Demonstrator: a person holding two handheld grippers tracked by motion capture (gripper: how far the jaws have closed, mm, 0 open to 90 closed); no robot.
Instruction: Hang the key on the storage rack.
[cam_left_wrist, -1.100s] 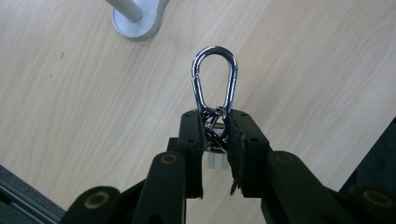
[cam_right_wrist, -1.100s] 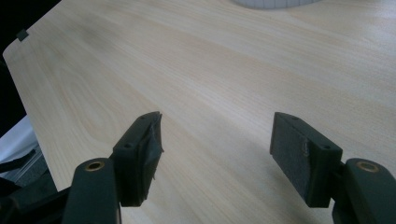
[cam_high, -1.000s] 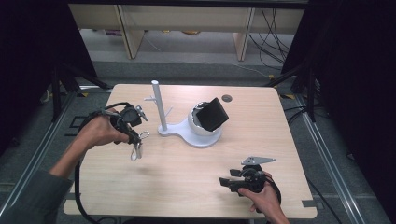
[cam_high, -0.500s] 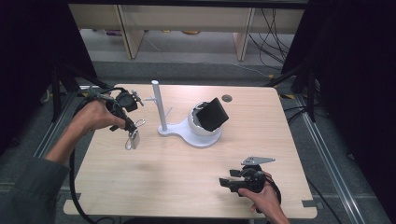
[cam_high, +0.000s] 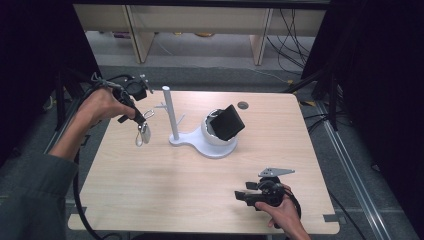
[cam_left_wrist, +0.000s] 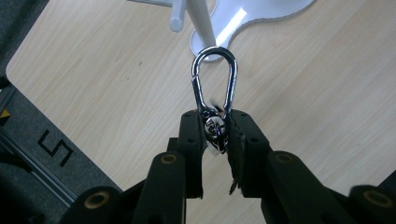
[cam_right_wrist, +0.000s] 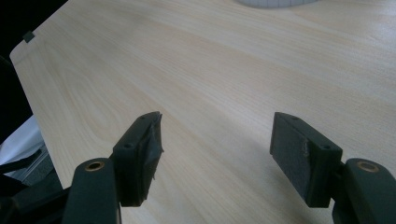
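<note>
carabiner look: shiny chrome carabiner (cam_left_wrist: 215, 81), elongated oval loop with a spring gate along one side and a small swivel ring at its base; in the high view (cam_high: 143, 131) it's just a small silvery dangle with something pale hanging off it, too small to tell what

carabiner place: centre of the left gripper view, lifted off the wooden table (cam_high: 200, 195); upper left of the high view, just left of the white stand's post

carabiner direction: long axis runs straight up the left gripper view, rounded end pointing at the foot of the post, swivel end back in the pads; in the high view it hangs downward below the gripper

left gripper (cam_left_wrist: 216, 128): jaws narrow, pinched on the carabiner's swivel end, held up in the air by the hand (cam_high: 102, 105)

right gripper (cam_right_wrist: 217, 140): jaws wide apart, nothing between them, just bare tabletop; lower right of the high view (cam_high: 241, 196), low over the table

stand (cam_high: 200, 142): white flat base with an upright post (cam_high: 168, 112) that has little side pegs, plus a round white holder carrying a tilted black block (cam_high: 227, 121), mid-table
</note>
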